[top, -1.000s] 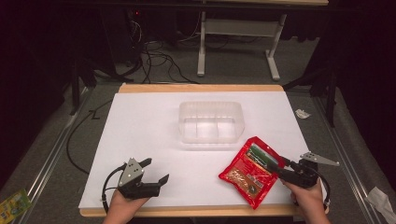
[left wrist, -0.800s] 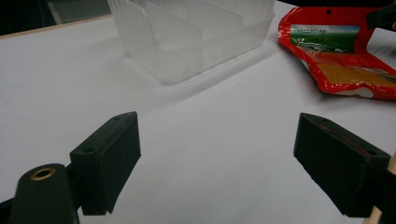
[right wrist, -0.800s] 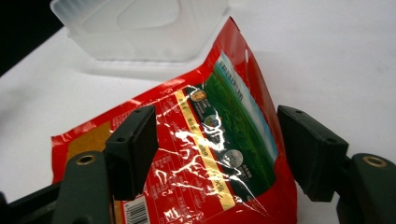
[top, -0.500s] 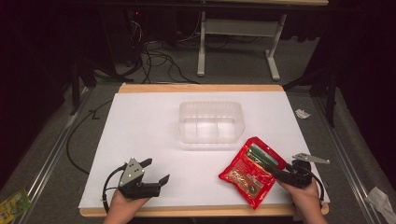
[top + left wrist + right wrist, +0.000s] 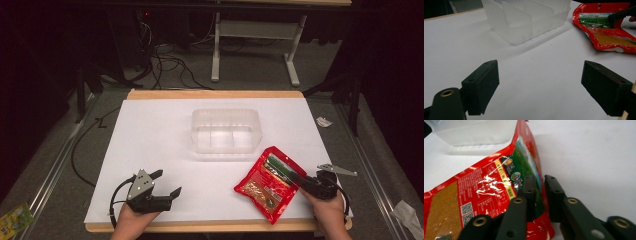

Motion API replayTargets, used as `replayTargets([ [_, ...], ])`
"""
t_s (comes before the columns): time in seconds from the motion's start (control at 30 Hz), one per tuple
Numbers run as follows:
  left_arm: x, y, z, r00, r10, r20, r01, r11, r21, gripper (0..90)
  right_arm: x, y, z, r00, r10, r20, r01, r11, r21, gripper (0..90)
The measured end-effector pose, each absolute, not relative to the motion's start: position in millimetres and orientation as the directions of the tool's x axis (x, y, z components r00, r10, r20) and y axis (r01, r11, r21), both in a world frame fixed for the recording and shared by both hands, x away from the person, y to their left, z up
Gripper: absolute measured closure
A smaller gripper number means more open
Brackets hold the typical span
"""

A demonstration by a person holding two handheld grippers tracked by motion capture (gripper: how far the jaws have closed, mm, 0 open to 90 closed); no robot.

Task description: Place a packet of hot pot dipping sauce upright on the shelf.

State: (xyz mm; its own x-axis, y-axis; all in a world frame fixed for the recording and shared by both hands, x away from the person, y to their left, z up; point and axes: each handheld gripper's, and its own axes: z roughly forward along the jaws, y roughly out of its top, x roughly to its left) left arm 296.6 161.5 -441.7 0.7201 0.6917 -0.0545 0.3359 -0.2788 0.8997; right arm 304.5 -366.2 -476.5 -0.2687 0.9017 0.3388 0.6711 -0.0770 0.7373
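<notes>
Right gripper (image 5: 539, 192) has its two black jaws pressed together on the edge of the red snack pouch (image 5: 486, 192), pinching only a thin strip of film by the green printed band. In the high view the pouch (image 5: 270, 182) lies at the front right of the white table sheet (image 5: 150, 135), just in front of the clear plastic container (image 5: 226, 131) and near its right front corner. The left gripper (image 5: 541, 87) rests on the sheet at the front left with its jaws spread wide and nothing between them.

The main risk appears to be the shallow hold: glossy film caught at one edge could slide out if the pouch is lifted quickly, and the heavier free end would likely sag and swing. A low carry toward the container could drag that hanging end against the container's rim or its inner dividers and push the light tub across the sheet.

Room is uneven. The right hand (image 5: 327, 212) works near the front right corner of the table, with little sheet behind or to its right, so a dropped pouch might go over the edge. Open sheet lies to the left, between the two grippers, and beyond the container.
</notes>
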Motion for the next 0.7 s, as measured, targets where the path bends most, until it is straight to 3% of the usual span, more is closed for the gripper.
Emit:
replayTargets([
  [0.47,296,163,-440,0.72,0.692,-0.053,0.326,-0.271,0.906,15.4,292,-356,-454,-0.347,0.892,0.29,0.595,-0.029,0.803,89.9],
  [0.7,295,163,-440,0.719,0.693,-0.051,0.323,-0.269,0.907,15.4,281,-355,-441,-0.361,0.885,0.293,0.533,-0.062,0.844,90.0],
])
